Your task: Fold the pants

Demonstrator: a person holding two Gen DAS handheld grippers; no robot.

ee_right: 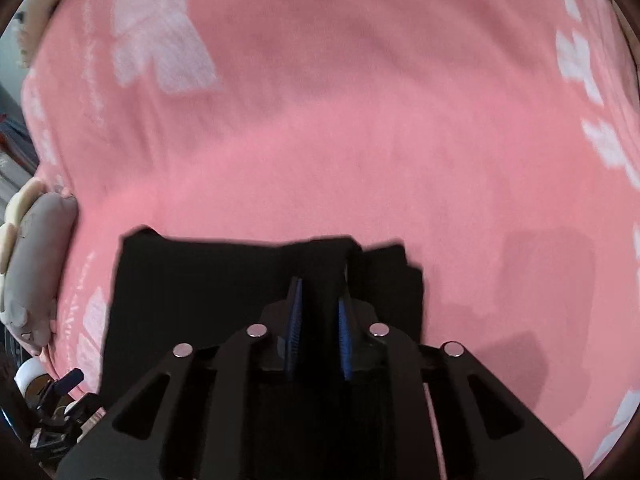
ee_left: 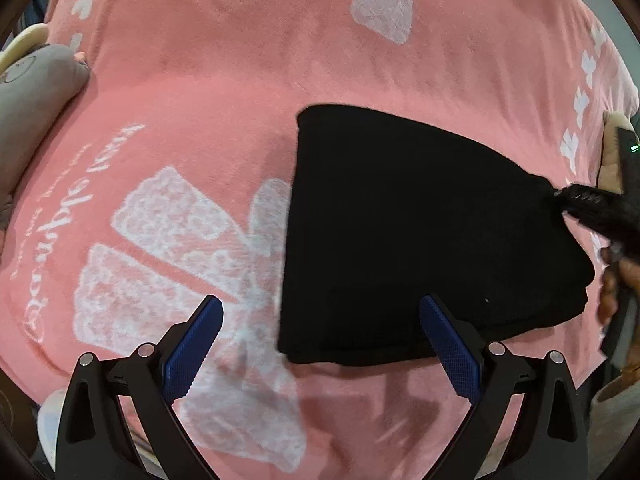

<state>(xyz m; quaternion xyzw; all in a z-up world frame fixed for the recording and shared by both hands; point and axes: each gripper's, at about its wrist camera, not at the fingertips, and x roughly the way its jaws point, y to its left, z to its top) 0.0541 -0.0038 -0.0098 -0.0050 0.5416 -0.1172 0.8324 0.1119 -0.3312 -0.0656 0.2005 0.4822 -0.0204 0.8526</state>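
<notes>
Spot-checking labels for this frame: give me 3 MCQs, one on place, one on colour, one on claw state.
1. Where do the pants lie?
A on a pink blanket
B on a wooden floor
C in a basket

2. What colour are the pants?
A white
B black
C blue

3. The right claw is:
A wide open over bare blanket
B out of view
C closed on the pants' edge

Answers: A, pink blanket surrounds the cloth; B, the fabric is uniformly black; C, black cloth sits pinched between the blue pads. The left claw is open.
</notes>
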